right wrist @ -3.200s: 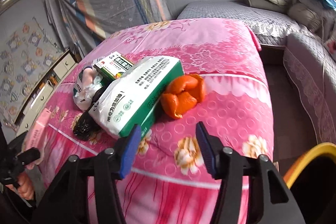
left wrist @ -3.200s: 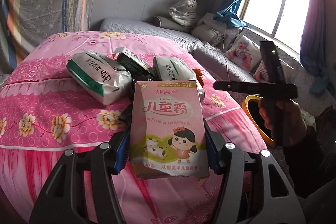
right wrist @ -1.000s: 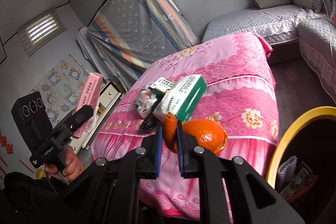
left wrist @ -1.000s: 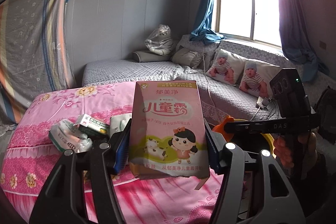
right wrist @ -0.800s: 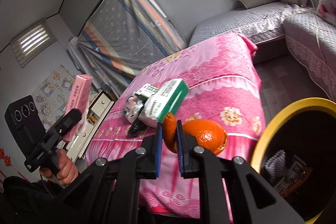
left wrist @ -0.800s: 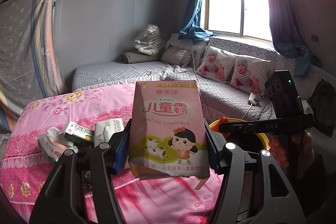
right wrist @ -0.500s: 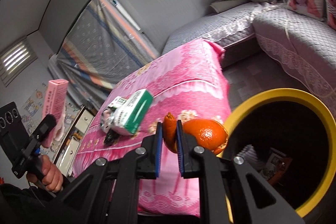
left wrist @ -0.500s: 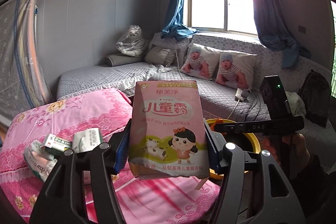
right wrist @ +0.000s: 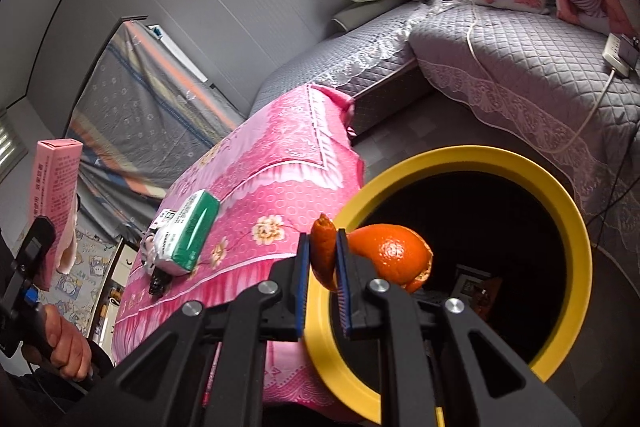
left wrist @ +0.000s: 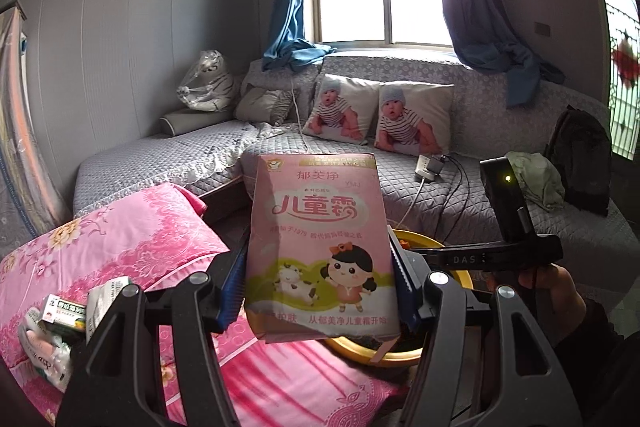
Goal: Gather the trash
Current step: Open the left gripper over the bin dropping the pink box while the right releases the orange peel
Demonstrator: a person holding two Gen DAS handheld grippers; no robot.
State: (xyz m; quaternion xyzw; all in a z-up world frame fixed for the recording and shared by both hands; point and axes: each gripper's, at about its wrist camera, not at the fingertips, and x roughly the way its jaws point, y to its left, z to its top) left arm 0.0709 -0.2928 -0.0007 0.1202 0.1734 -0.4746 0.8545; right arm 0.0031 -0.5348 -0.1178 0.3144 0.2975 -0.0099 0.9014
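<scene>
My left gripper [left wrist: 318,267] is shut on a pink carton with a cartoon girl [left wrist: 320,247], held upright in the air in front of the yellow-rimmed trash bin [left wrist: 464,279], which it mostly hides. The carton also shows edge-on at the far left of the right wrist view [right wrist: 54,187]. My right gripper [right wrist: 322,259] is shut on a piece of orange peel [right wrist: 384,255] and holds it over the near rim of the trash bin [right wrist: 560,195]. The bin's dark inside holds some rubbish.
A pink flowered table [right wrist: 272,195] stands left of the bin with a green-and-white packet [right wrist: 188,231], a small box [left wrist: 64,311] and other wrappers on it. A grey quilted sofa [right wrist: 520,59] with baby-print pillows [left wrist: 380,119] runs behind.
Both grippers swung right, away from the pink table toward the bin. The orange peel now hangs over the bin's opening. The pink carton stays gripped throughout.
</scene>
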